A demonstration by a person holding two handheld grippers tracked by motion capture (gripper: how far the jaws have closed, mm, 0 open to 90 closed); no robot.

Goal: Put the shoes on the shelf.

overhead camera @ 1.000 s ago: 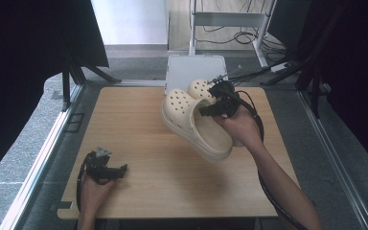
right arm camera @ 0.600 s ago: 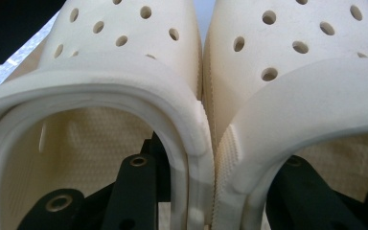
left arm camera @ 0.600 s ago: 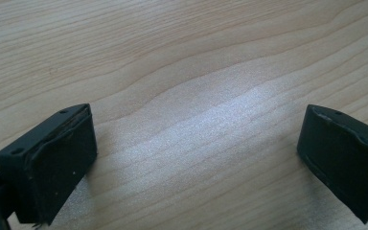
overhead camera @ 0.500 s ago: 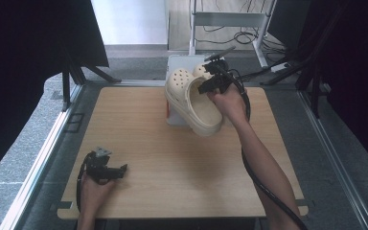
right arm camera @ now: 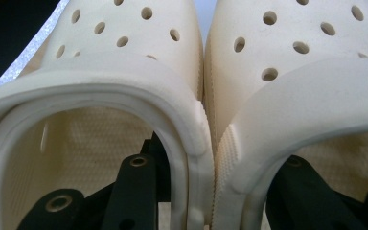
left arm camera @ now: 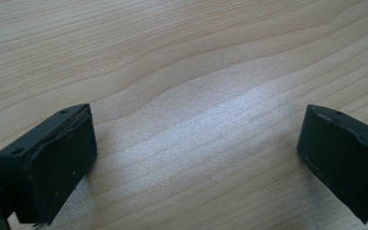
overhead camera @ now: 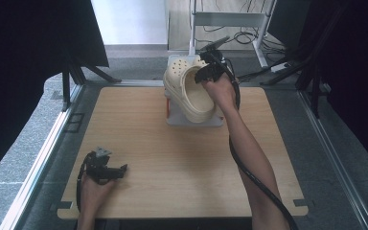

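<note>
My right tongs point(overhead camera: 210, 72) pinching pair of cream clogs point(overhead camera: 189, 91) by touching inner walls, one jaw inside each, so both lift together above grey box point(overhead camera: 172, 117) at bench point(overhead camera: 172, 163) far edge. Left tongs point(overhead camera: 117, 170) spread, idle, resting on bench near corner.

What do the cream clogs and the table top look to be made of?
Clogs: likely moulded foam or soft plastic, matte cream, with round vent holes, rounded rims and a pebbled footbed. Table top: wood or wood-look laminate, pale with flowing grain lines and a faint sheen; which of the two cannot be told.
</note>
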